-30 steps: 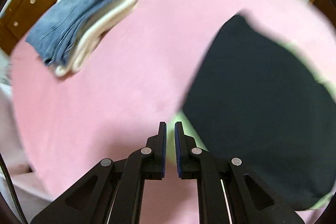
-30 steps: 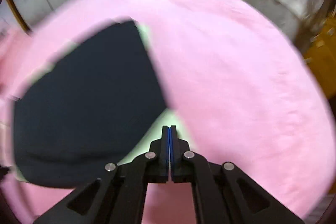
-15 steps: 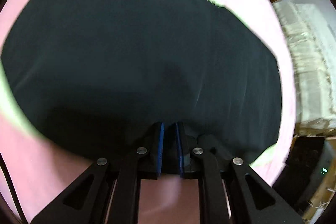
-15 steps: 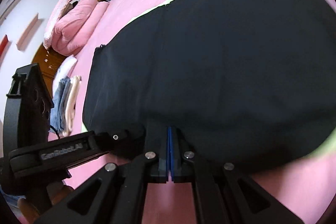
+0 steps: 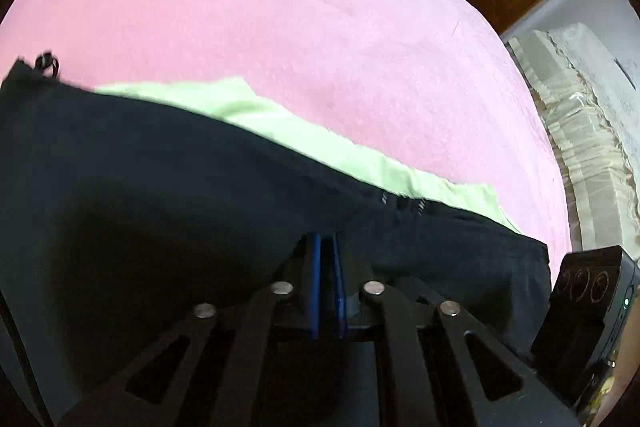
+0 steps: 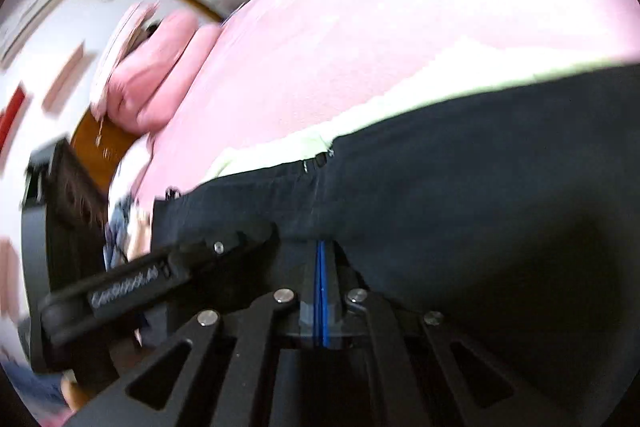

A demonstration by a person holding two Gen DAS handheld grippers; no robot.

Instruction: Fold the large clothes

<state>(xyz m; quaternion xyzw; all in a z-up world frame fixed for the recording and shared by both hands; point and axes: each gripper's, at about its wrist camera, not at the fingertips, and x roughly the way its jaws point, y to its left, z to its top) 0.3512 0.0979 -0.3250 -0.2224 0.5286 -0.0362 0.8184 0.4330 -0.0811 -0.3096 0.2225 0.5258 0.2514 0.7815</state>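
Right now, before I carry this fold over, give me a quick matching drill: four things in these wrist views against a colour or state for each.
Things:
1. dark garment
2. bed cover
3. lining
4. left gripper

Colour or state:
A. pink, spread under everything
B. pale green, showing along the garment's far edge
C. shut on the near edge of the cloth
D. black, with both grippers at its near edge

Pairs: 1-D, 2-A, 3-B, 4-C

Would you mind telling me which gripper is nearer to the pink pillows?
Left. The left gripper holds the dark garment on the side toward the pink pillows; the right gripper holds the same edge beside it, farther from them.
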